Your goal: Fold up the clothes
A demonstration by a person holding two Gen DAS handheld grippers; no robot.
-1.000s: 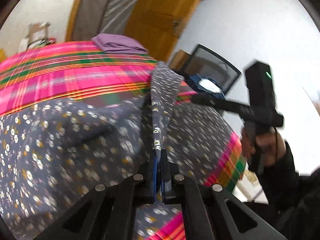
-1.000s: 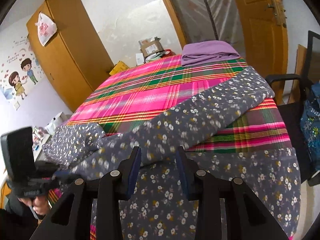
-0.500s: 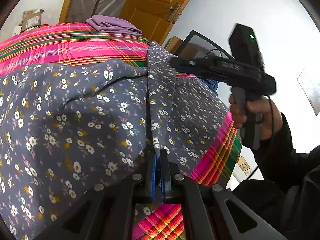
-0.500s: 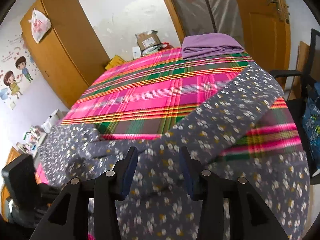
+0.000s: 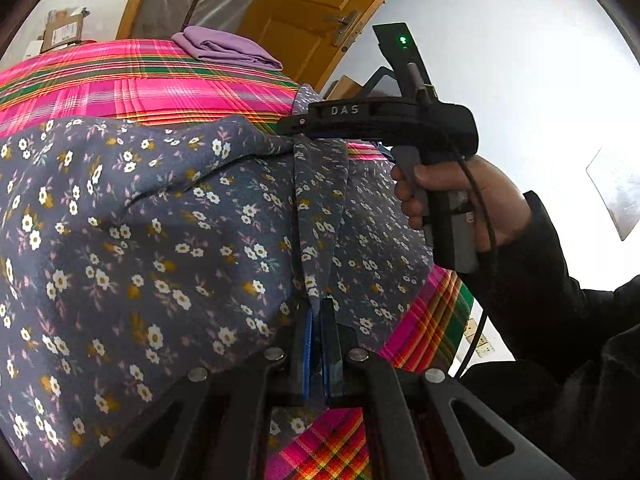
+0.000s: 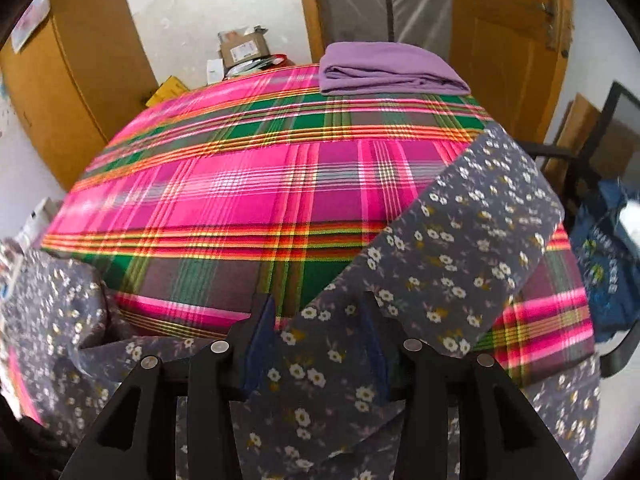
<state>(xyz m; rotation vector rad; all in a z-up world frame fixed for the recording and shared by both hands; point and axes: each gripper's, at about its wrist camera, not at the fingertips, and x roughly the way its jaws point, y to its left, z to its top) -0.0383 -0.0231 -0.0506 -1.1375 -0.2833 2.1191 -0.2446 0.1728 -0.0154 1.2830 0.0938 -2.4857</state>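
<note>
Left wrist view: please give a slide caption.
Left hand-held gripper shut on flowered cloth; right hand-held gripper near it.

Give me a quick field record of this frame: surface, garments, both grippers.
surface: pink and green plaid cloth
garment being folded: grey floral garment, one long strip lying diagonally over the plaid
done pile: folded purple cloth at the far edge
left gripper: shut on a pinched fold of the grey floral garment
right gripper: open, jaws have just been closing a little, floral fabric between them, pads not pressing
right hand: around the right gripper's handle
</note>
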